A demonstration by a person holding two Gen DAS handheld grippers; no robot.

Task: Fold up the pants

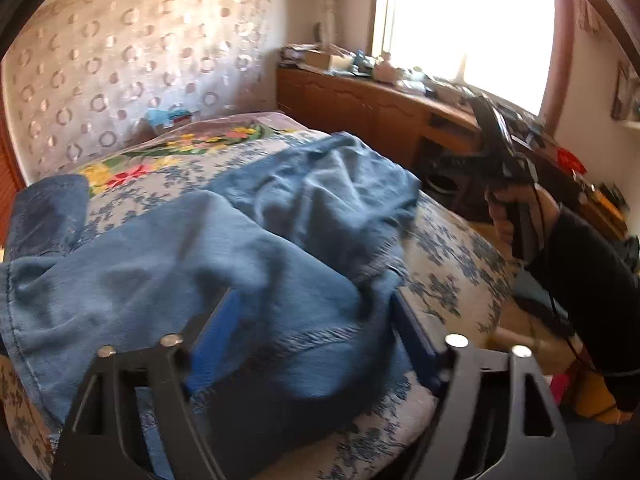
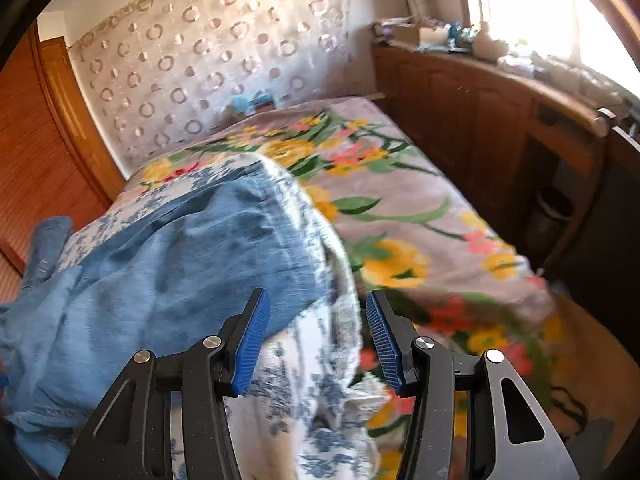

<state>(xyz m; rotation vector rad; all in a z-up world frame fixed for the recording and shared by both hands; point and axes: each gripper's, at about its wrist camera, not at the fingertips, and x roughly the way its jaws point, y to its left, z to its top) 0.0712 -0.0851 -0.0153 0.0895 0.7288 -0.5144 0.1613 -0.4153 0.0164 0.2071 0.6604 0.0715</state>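
Sunlit bed (image 2: pixel 420 200) was seen at centre frame, crumpled soft blue denim pants (image 1: pixel 200 248) spread across it. Left claw (image 1: pixel 316 336) straddled a hem, released; right claw (image 2: pixel 318 340) gaped empty. Limp cloth is best gripped at hems.

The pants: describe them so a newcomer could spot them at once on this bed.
Start at the bed below the ring-patterned wall. On its white, blue-flowered cover lies a rumpled heap of plain blue denim, the pants, with a frayed, stitched hem between the left gripper fingers. It is the only plain, unprinted fabric there.
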